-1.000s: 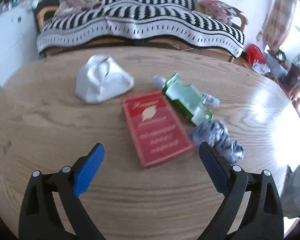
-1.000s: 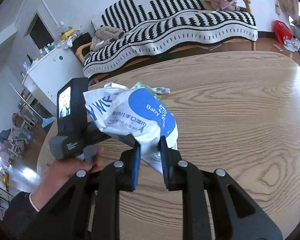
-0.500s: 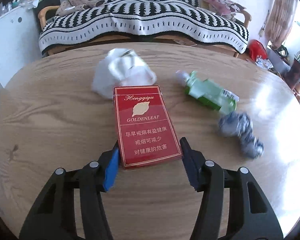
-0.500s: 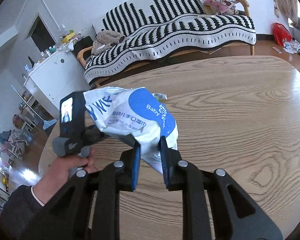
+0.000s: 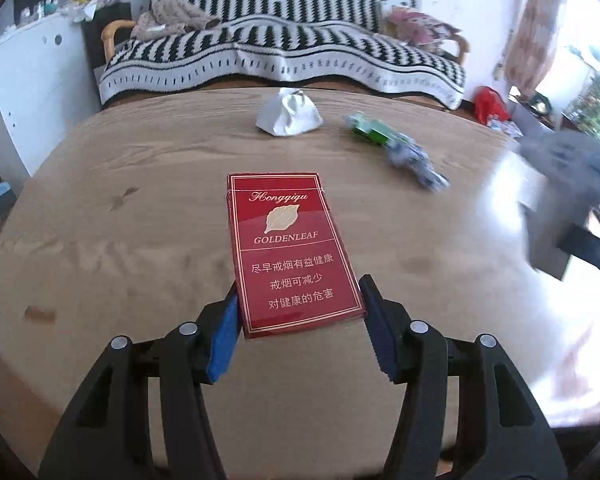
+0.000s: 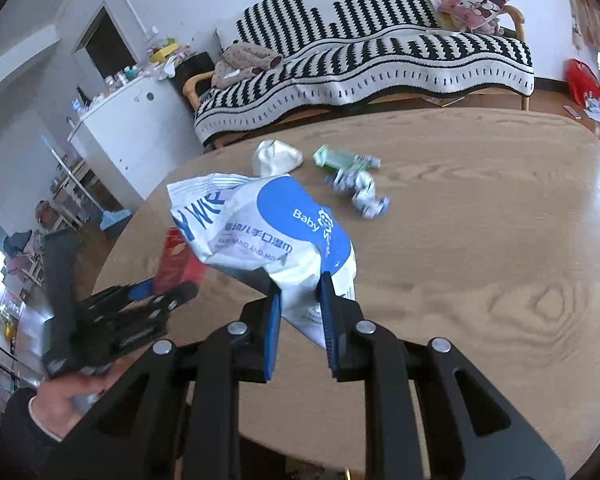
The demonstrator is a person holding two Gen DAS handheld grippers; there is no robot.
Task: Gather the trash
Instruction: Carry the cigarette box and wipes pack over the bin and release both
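My left gripper point(image 5: 298, 312) is shut on a red cigarette pack point(image 5: 292, 248) and holds it above the wooden table point(image 5: 140, 200). My right gripper point(image 6: 300, 300) is shut on a crumpled white and blue wet-wipe packet point(image 6: 260, 228), held over the table. On the table's far side lie a white crumpled bag point(image 5: 288, 116), a green wrapper point(image 5: 374, 130) and a blue-white crumpled wrapper point(image 5: 416, 160). They also show in the right wrist view: the bag point(image 6: 276, 156), green wrapper point(image 6: 340, 158) and crumpled wrapper point(image 6: 360, 192). The left gripper with the red pack point(image 6: 176, 264) shows there too.
A sofa with a black and white striped blanket point(image 5: 284, 56) stands behind the table. A white cabinet point(image 5: 28, 80) stands at the left. The right gripper's packet point(image 5: 560, 184) shows blurred at the right edge of the left wrist view.
My left gripper closed on the red cigarette pack and lifted it back from the other trash. My right gripper kept holding the wet-wipe packet and shifted a little.
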